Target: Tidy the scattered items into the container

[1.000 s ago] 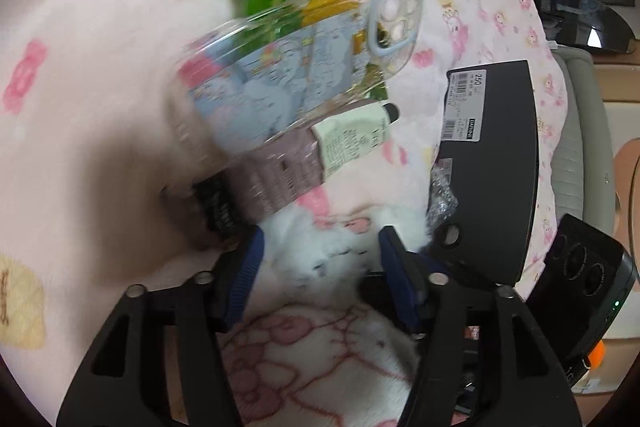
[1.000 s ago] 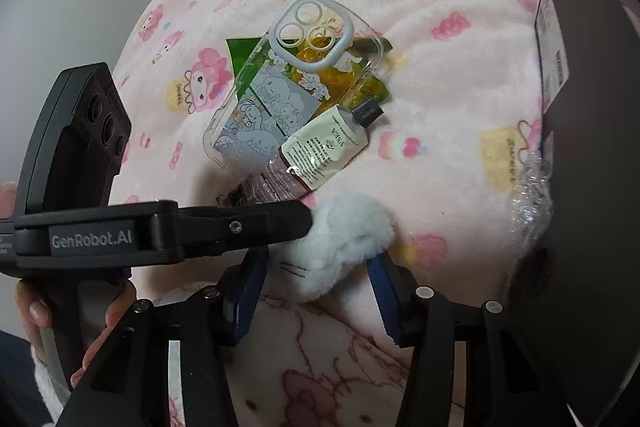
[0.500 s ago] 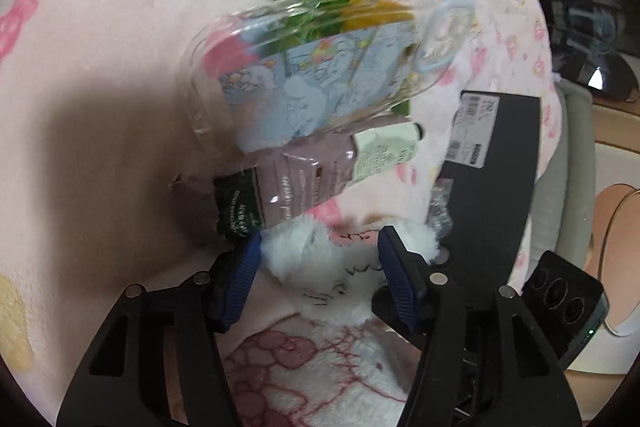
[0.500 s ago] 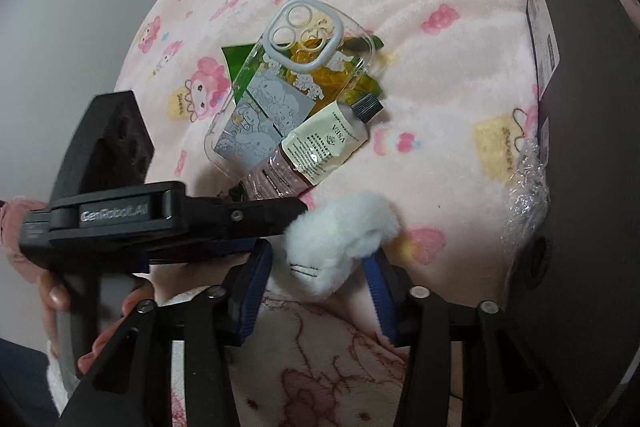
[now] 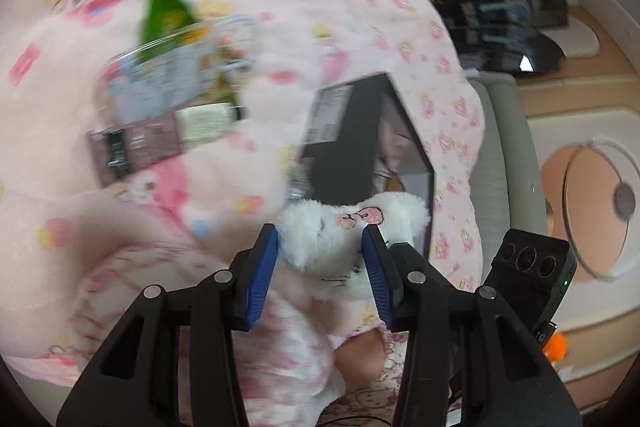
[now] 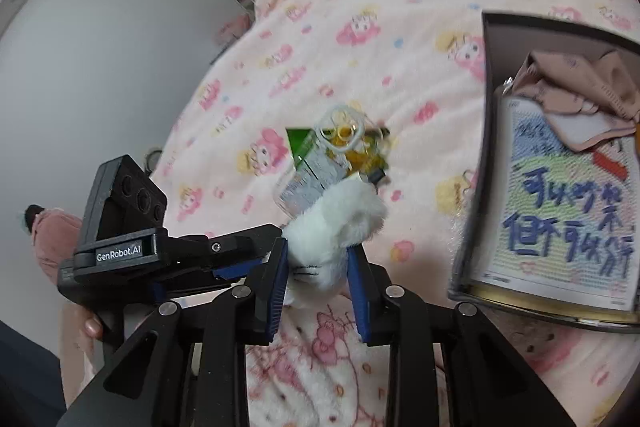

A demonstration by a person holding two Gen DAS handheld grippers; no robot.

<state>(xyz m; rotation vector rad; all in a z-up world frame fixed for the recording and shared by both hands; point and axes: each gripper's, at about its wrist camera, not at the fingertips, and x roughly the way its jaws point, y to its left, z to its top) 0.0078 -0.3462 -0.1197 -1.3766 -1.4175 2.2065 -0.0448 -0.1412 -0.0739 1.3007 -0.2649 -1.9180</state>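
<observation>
A white plush cat toy (image 5: 340, 235) is pinched by both grippers and held above the pink blanket. My left gripper (image 5: 322, 243) is shut on it; my right gripper (image 6: 318, 259) is shut on the plush (image 6: 332, 227) too. The black box (image 5: 360, 131) stands just beyond the plush; in the right wrist view the box (image 6: 486, 131) is at right, holding a printed card (image 6: 568, 211) and beige cloth (image 6: 576, 83). A clear phone case (image 5: 176, 79), a green packet (image 5: 164, 15) and a tube (image 5: 160, 143) lie piled on the blanket.
The pink cartoon blanket (image 6: 360, 27) covers the bed. The left gripper's body (image 6: 132, 251) sits left of the plush in the right wrist view. A grey bed edge (image 5: 504, 155) and floor lie at right. A wall (image 6: 100, 7) rises at left.
Both grippers have lifted the plush off the blanket and carried it away from the pile toward the black box, whose inside now shows.
</observation>
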